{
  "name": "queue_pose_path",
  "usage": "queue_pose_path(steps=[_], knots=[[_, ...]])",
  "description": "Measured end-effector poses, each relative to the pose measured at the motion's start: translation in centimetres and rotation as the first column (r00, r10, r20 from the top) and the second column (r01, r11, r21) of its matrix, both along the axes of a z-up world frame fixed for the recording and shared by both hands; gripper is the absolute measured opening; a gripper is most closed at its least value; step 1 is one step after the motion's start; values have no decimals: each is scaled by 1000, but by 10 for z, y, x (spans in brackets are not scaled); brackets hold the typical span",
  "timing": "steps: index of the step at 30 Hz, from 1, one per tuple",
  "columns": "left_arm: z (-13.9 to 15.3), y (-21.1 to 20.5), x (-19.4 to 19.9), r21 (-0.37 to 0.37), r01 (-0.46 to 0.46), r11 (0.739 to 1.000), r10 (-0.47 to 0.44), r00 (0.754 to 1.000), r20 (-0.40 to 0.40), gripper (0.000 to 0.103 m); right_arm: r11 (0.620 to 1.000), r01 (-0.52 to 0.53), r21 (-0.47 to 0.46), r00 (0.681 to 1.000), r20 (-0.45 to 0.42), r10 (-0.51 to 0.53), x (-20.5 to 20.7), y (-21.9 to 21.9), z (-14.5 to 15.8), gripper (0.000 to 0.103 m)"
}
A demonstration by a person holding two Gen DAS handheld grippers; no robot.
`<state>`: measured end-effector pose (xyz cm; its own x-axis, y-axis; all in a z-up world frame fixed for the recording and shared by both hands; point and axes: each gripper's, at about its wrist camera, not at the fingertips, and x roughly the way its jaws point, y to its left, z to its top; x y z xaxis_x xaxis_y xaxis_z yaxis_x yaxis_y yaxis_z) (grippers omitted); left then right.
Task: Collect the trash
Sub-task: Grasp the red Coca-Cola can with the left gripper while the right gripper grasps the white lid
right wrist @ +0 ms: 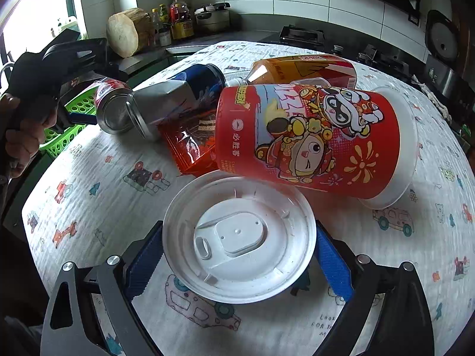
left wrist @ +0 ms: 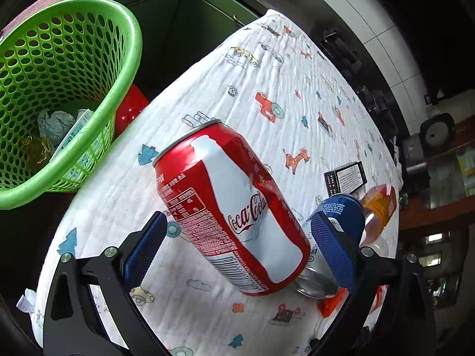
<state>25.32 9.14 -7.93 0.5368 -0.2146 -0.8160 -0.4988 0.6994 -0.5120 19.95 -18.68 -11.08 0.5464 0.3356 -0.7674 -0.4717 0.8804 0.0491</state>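
Note:
A red Coca-Cola can [left wrist: 231, 207] lies on its side on the printed tablecloth, between the blue pads of my left gripper [left wrist: 237, 252], whose jaws stand open around it with gaps on both sides. The green perforated basket [left wrist: 68, 95] stands off the table's left edge and holds crumpled paper. My right gripper [right wrist: 240, 255] has its pads at both edges of a white plastic lid [right wrist: 240, 237]; contact looks close. Behind the lid lie a red paper cup [right wrist: 314, 136], a blue can [right wrist: 184, 95], an orange bottle [right wrist: 302, 68] and a red wrapper [right wrist: 190, 148].
A black box [left wrist: 346, 178] lies on the cloth further out. A kitchen counter with bottles, a pot [right wrist: 212, 17], a wood block [right wrist: 127, 31] and a stove [right wrist: 299, 34] runs behind the table. A red object [left wrist: 130, 109] sits beside the basket.

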Motion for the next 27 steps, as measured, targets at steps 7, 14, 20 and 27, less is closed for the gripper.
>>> queue_pose_path(steps=[7, 14, 20, 27], knots=[[-7, 0, 6, -19, -31, 999, 30, 999, -22, 88, 1000, 0, 10, 1000, 13, 0, -12, -2, 0, 91], [-12, 2, 2, -39, 2, 999, -3, 1000, -12, 81, 999, -6, 45, 1000, 18, 6, -29, -6, 3, 91], [-9, 8, -9, -27, 60, 998, -59, 998, 17, 80, 996, -20, 86, 1000, 12, 19, -43, 1, 10, 91], [2, 25, -32, -2, 106, 994, -106, 992, 67, 80, 992, -73, 104, 997, 16, 71, -58, 28, 19, 90]])
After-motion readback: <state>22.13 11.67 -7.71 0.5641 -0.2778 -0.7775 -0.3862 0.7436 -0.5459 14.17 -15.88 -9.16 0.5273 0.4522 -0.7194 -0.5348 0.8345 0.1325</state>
